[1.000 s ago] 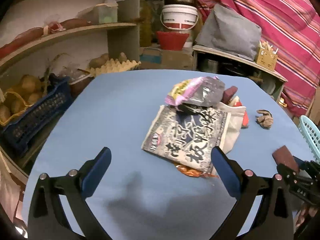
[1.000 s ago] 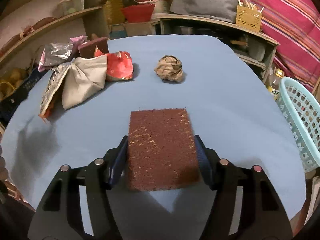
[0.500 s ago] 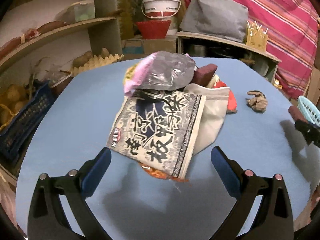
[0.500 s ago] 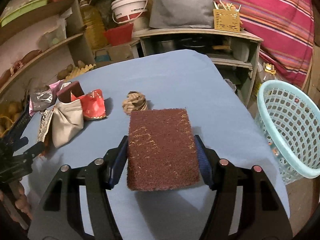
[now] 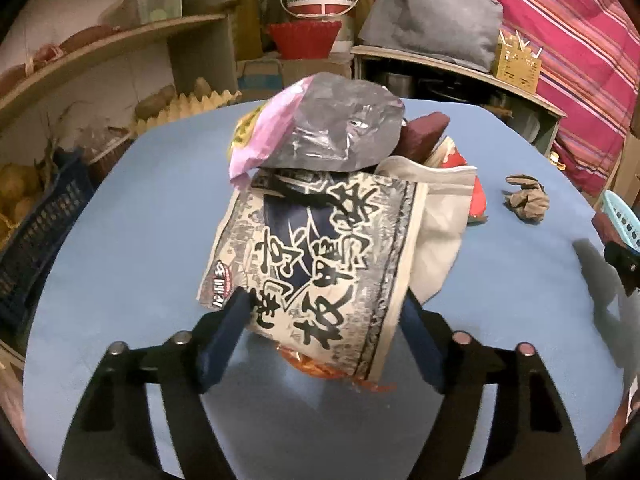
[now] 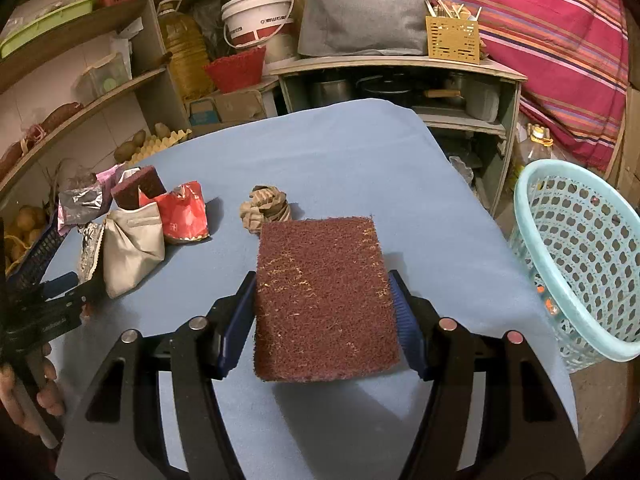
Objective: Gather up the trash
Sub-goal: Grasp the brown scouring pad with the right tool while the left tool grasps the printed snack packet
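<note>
We see our right gripper [image 6: 322, 312] clamped on a flat maroon scouring pad [image 6: 324, 296], above the blue table [image 6: 340, 168]. Our left gripper [image 5: 324, 320] stands wide, its fingers flanking a cream wrapper [image 5: 316, 260] with bold black Chinese characters we cannot read, lying on the trash pile.

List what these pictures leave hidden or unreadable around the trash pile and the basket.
- Left wrist view: the printed wrapper covers the orange scrap beneath it.
- Left wrist view: the basket is cut off by the right edge.
- Right wrist view: the scouring pad in the right gripper hides the table below.
</note>
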`<state>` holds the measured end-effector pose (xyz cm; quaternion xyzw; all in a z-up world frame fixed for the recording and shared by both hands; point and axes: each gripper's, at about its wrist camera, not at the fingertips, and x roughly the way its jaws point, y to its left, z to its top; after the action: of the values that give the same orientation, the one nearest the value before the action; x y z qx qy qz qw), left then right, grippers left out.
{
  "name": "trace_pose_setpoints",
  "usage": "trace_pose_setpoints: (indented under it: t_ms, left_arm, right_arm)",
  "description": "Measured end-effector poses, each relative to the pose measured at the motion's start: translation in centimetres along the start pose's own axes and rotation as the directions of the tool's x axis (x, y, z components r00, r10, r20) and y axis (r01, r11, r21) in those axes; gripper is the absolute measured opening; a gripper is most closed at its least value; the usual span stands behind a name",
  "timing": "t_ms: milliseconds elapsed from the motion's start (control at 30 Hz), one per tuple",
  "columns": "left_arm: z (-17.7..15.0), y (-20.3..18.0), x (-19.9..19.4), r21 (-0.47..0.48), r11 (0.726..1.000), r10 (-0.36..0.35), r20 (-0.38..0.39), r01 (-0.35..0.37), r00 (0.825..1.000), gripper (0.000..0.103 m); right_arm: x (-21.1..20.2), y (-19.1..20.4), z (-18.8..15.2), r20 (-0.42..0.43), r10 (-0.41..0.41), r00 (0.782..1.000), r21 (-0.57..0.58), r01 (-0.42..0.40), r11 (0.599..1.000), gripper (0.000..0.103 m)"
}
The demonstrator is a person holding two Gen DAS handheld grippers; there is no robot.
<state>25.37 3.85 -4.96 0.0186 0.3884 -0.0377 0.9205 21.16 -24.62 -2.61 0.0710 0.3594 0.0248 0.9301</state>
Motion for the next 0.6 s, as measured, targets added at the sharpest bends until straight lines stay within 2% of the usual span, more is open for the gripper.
trace_pose_setpoints:
  t_ms: [133,233,300,467,600]
  left_arm:
    - [0.1,-0.2,-0.9,0.024,1.000,0.005,0.039,-0.006,0.999,0.061]
    - [0.2,-0.6,-1.3,0.043,0.999,0.011,0.058,-0.014,0.998,0.047]
    - [0.2,-0.7,-1.4,0.050,0.999,0.015,0.066,-0.018,0.998,0.033]
    - [0.5,-0.3,-2.1,0.041,0.999,0.020,0.080,-0.023,0.997,0.023]
    - [1.0,0.3,-3.6,0.016,0.999,0.033,0.122,-0.035,0.992,0.017]
  right_arm:
    - [-0.1,0.1,0.1,0.004,-0.001,1.000,-0.003,0.001,1.000,0.063]
    - [-0.1,0.0,0.0,0.005,-0.004,1.000,-0.004,0.004,1.000,0.063]
    - [-0.2,-0.1,0.1,0.007,-0.005,1.000,-0.002,0.005,1.000,0.063]
    - [-0.5,-0.3,0.2,0.017,-0.003,1.000,0.002,0.003,1.000,0.063]
    - [-1.0,-0.1,0.3,0.030,0.004,1.000,-0.003,-0.004,1.000,0.063]
